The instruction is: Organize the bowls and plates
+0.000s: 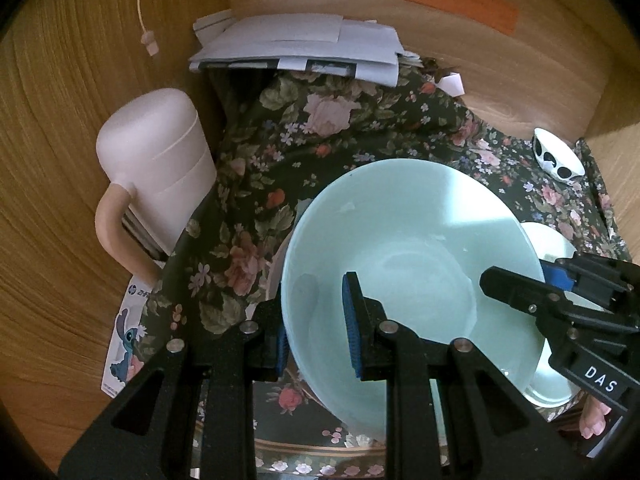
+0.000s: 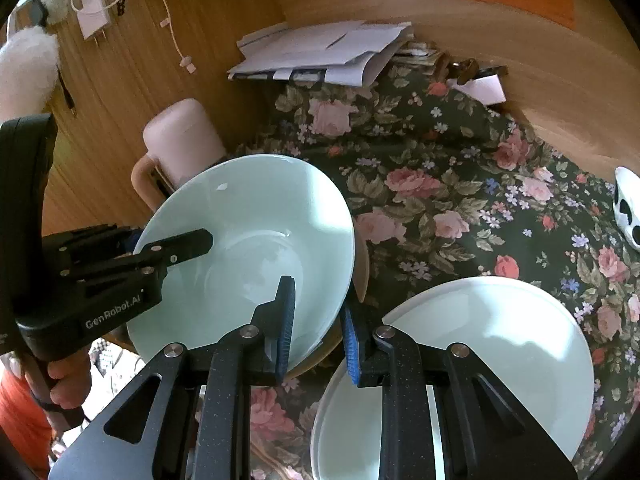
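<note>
- Left gripper (image 1: 316, 328): black two-finger unit with blue ribbed pads. One finger sits outside the wall of the pale mint-green ceramic bowl (image 1: 404, 264) and the other inside it, so the jaws straddle the rim. Whether the pads actually press the wall cannot be told from either view.
- Right gripper (image 2: 318, 340): same build. Its jaws straddle the opposite rim of the mint-green bowl, one blue pad inside and one outside. A narrow gap shows between the outer pad and the wall, so a firm grip cannot be confirmed.
- Bowl position: the mint-green bowl is tilted, with its opening toward both cameras. It sits between the two grippers, above a dark floral-patterned tablecloth (image 2: 460, 200).
- A beige rim (image 2: 362, 268) shows from behind and below the bowl in the right wrist view. The object it belongs to cannot be identified.
- A pale glossy round plate (image 2: 500, 344) lies flat on the cloth, just beside the bowl on the right.
- A small white bowl with black blotches (image 1: 558, 158) rests on the cloth near the far right edge, well apart from the green bowl.
- A pale pink lidded jug with a curved handle (image 1: 160, 176) stands at the left, against the wood-grain wall.
- A stack of white papers (image 1: 300, 46) lies at the back of the table.
</note>
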